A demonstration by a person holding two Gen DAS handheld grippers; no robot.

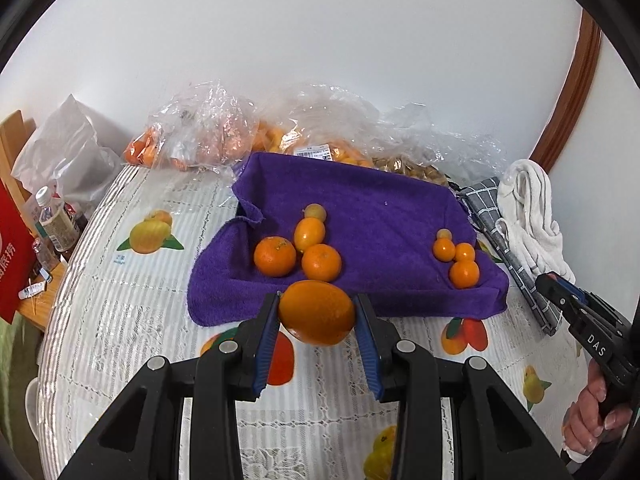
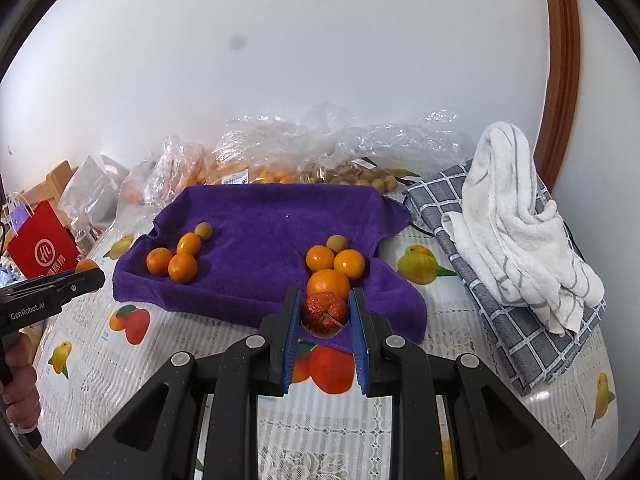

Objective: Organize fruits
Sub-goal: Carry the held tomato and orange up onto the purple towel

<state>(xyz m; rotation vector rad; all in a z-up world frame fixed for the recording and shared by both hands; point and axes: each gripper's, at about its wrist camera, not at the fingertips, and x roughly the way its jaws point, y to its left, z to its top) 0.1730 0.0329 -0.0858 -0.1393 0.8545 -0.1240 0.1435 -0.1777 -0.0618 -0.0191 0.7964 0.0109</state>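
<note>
Left wrist: orange (image 1: 317, 312) in left gripper (image 1: 317, 316).

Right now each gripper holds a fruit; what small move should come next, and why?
Probably ease the left gripper forward and set its large orange by the left cluster on the purple towel; the fruits are grouped there.

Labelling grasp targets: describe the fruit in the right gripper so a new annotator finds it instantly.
Find the purple terry towel on the fruit-print tablecloth. At its near edge, in front of the right-hand cluster of orange citrus, the right gripper clamps a small dark-red wrinkled fruit with a stem. It is the only red real fruit; its neighbours are orange.
</note>
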